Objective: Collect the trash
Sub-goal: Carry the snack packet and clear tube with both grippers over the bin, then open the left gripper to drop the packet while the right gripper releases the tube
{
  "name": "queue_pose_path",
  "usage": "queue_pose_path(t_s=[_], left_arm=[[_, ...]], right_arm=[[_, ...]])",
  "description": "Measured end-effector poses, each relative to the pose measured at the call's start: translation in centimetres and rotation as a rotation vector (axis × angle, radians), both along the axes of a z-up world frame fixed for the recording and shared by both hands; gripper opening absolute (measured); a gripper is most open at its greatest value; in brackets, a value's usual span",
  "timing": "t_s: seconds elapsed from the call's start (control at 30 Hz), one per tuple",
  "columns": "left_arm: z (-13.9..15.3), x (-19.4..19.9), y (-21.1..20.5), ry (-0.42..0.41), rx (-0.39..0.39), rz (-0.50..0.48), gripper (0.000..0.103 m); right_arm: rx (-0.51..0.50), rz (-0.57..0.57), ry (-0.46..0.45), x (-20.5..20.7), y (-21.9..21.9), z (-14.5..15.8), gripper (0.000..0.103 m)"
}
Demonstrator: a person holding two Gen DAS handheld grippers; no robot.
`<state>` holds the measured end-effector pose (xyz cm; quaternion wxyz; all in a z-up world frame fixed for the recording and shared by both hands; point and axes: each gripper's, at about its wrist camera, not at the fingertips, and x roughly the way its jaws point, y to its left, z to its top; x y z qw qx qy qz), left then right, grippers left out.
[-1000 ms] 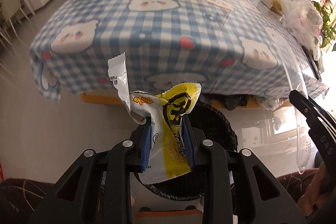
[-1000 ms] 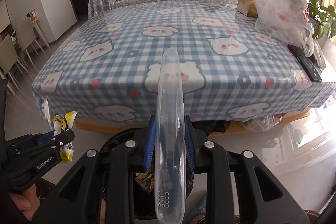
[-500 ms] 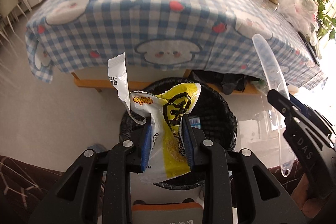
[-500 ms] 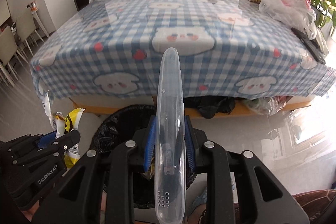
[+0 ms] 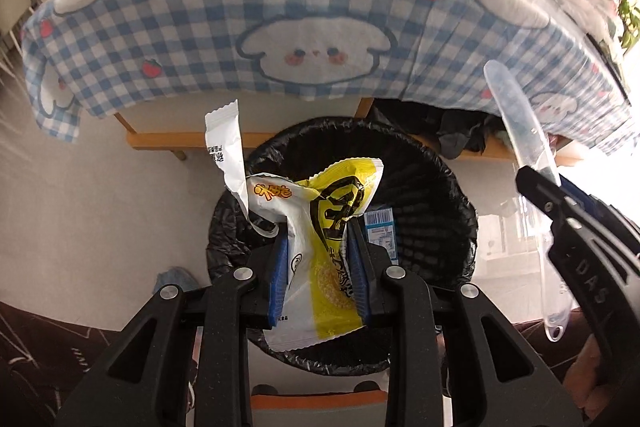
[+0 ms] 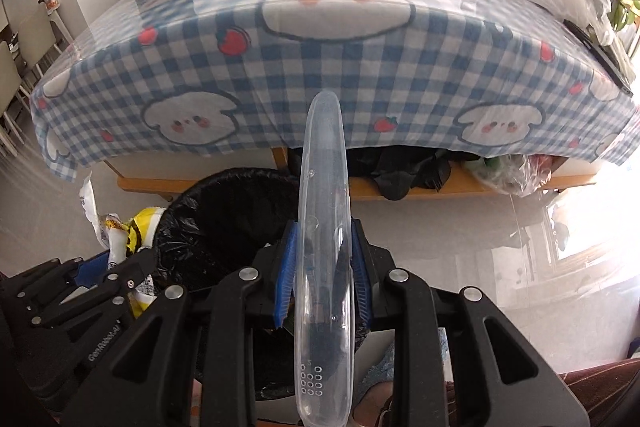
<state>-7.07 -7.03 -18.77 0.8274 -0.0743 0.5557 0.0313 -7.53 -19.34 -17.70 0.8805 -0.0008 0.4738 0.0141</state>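
Where the left wrist view looks down, left gripper (image 5: 318,255) jaws pinching a crinkled yellow-white snack wrapper (image 5: 320,247) at centre, over a round black-lined trash bin (image 5: 440,219), checked tablecloth (image 5: 200,27) above; right wrist view, right gripper (image 6: 323,279) jaws clamping a smooth clear plastic case (image 6: 324,247), bin (image 6: 208,223) lower left, worktop edge behind.

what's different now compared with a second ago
Both grippers have come down toward the black-lined trash bin, which now fills more of each view. Unchanged: the left gripper grips the yellow snack wrapper, the right gripper the clear plastic case.
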Motion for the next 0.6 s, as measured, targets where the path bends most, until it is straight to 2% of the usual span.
queue_pose_path(t_s=[0.33, 0.4, 0.43, 0.5, 0.6], left_arm=[[-3.5, 1.2, -1.9, 0.046, 0.032, -0.037, 0.028], [-3.9, 1.3, -2.1, 0.042, 0.034, -0.042, 0.035], [-4.1, 1.4, -2.2, 0.034, 0.019, -0.039, 0.045], [-4.4, 1.5, -2.2, 0.026, 0.026, -0.039, 0.047], [-4.3, 1.5, -1.9, 0.012, 0.040, -0.035, 0.057]], right_arm=[[-0.002, -0.058, 0.026, 0.2, -2.7, -1.5, 0.025], [0.000, -0.067, 0.030, 0.3, -3.0, -1.6, 0.025], [0.000, -0.069, 0.032, 0.4, -3.0, -1.7, 0.025], [0.001, -0.071, 0.035, 0.5, -3.1, -1.9, 0.025], [-0.001, -0.064, 0.039, 0.7, -2.8, -2.1, 0.025]])
